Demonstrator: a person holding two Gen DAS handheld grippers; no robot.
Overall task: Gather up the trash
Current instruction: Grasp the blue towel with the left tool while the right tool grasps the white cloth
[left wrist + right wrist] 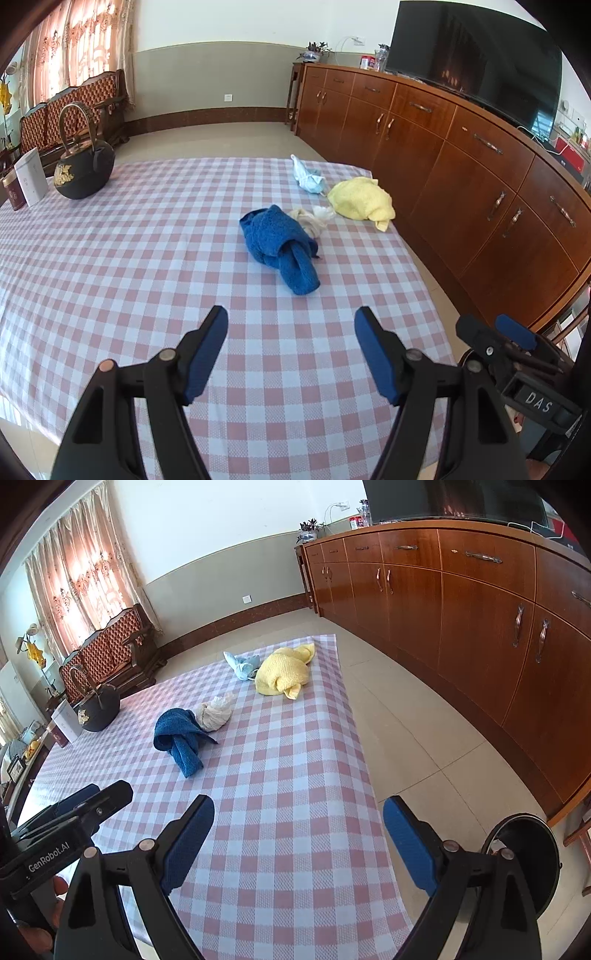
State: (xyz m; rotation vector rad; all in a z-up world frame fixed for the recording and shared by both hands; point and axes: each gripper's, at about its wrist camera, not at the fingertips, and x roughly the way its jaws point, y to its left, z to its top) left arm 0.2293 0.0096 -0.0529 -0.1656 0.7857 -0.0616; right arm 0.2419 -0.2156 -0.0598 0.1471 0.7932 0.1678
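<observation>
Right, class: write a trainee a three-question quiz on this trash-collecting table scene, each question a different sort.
1. True or false: the left gripper is open and empty.
2. Which lies nearest the blue towel? A yellow cloth B crumpled tissue C teapot
3. Fill in: the black bin stands on the ____, beside the table.

Key: 1 true; 2 B; 3 floor.
</observation>
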